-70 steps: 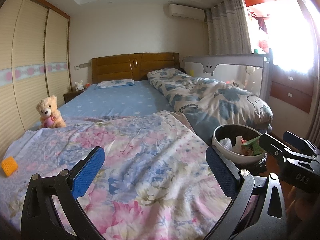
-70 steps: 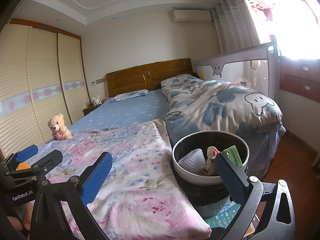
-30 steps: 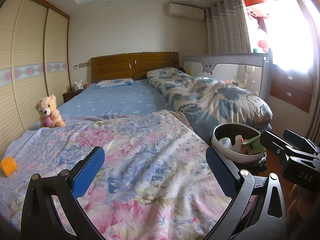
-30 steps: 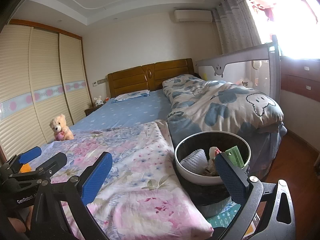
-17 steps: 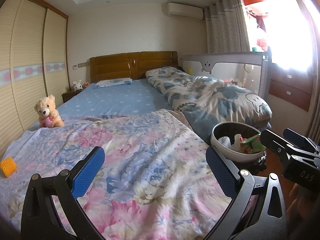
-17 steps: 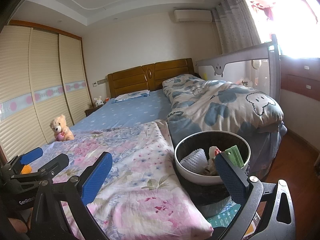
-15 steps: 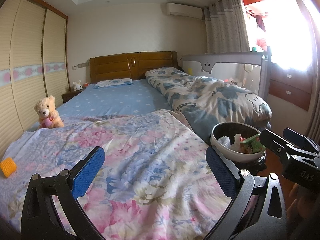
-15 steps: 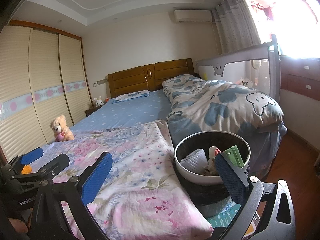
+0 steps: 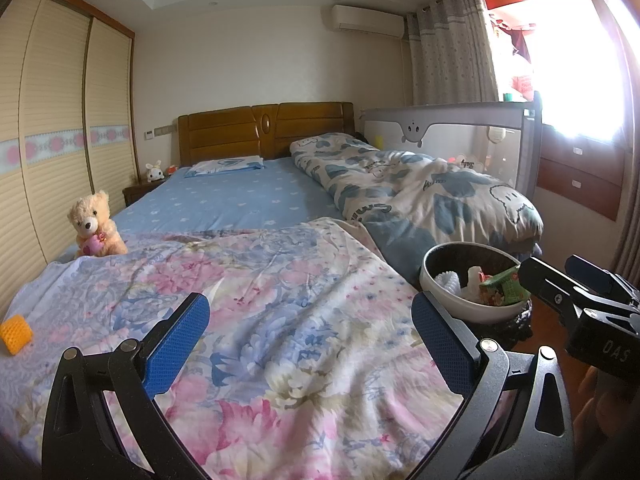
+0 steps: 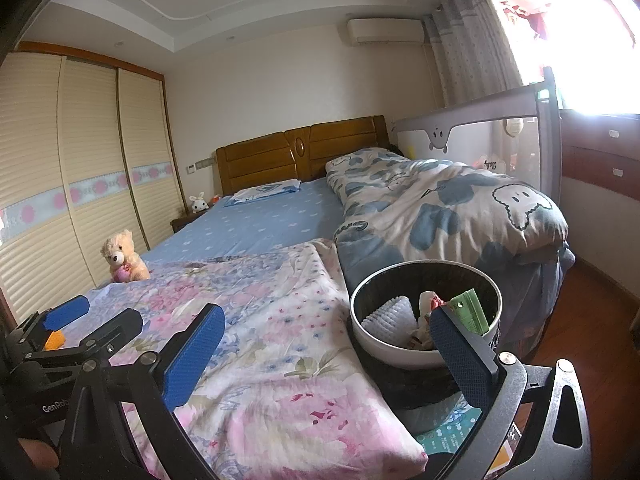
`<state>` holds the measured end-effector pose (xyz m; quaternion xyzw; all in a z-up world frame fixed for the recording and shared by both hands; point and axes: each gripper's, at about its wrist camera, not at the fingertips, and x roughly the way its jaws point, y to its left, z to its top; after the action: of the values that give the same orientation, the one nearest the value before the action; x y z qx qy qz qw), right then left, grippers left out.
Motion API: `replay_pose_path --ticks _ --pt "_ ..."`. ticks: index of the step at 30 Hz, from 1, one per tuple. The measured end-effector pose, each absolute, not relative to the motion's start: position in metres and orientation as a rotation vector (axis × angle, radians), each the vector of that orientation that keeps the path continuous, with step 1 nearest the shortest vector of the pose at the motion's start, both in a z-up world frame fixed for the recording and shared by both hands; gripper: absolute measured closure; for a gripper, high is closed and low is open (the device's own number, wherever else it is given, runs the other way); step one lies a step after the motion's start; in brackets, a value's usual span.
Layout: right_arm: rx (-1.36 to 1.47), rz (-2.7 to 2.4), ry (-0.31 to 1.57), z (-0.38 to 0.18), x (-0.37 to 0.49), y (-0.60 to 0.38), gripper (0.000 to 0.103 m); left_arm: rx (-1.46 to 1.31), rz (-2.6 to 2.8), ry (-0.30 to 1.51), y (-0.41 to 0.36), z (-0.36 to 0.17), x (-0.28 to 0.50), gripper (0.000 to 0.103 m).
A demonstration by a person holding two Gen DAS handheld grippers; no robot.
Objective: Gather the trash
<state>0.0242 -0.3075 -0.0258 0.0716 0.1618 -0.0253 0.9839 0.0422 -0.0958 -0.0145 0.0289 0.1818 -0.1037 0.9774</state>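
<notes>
The left black hand-held gripper (image 9: 310, 344) with blue textured pads is held level, pointing forward, its two fingers spread wide apart with nothing between them. The right black hand-held gripper (image 10: 326, 354) with the same blue pads is likewise level and forward-pointing, fingers wide apart and empty. The two sit side by side, close but not touching: each shows at the edge of the other's view. A bit of the person's hand (image 9: 592, 408) shows below the right gripper's body, and a fingertip (image 10: 36, 454) below the left's.

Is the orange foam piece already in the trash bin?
No, the orange foam piece lies on the floral blanket, far from the trash bin.
</notes>
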Motion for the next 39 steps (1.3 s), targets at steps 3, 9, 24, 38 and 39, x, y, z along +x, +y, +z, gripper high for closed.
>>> replay_pose_path --ticks 3,9,24,38,39 --pt "0.144 -0.050 0.325 -0.0260 0.0241 -0.3058 0.000 0.058 -0.209 0.368 -0.0955 -0.0148 0.0415 0.000" --pt "0.145 -0.048 0.325 -0.0264 0.0244 -0.3044 0.000 0.057 -0.209 0.369 -0.0973 -0.0168 0.0419 0.000" --pt "0.146 -0.049 0.325 -0.0260 0.0244 -0.3043 0.000 0.059 -0.209 0.370 -0.0976 -0.0172 0.0425 0.000" --pt "0.147 -0.047 0.325 -0.0262 0.0251 -0.3005 0.000 0.057 -0.209 0.373 -0.0974 -0.0187 0.0430 0.000" --pt "0.148 -0.048 0.326 -0.0265 0.0252 -0.3038 0.000 0.059 -0.208 0.371 -0.0975 -0.0180 0.0438 0.000"
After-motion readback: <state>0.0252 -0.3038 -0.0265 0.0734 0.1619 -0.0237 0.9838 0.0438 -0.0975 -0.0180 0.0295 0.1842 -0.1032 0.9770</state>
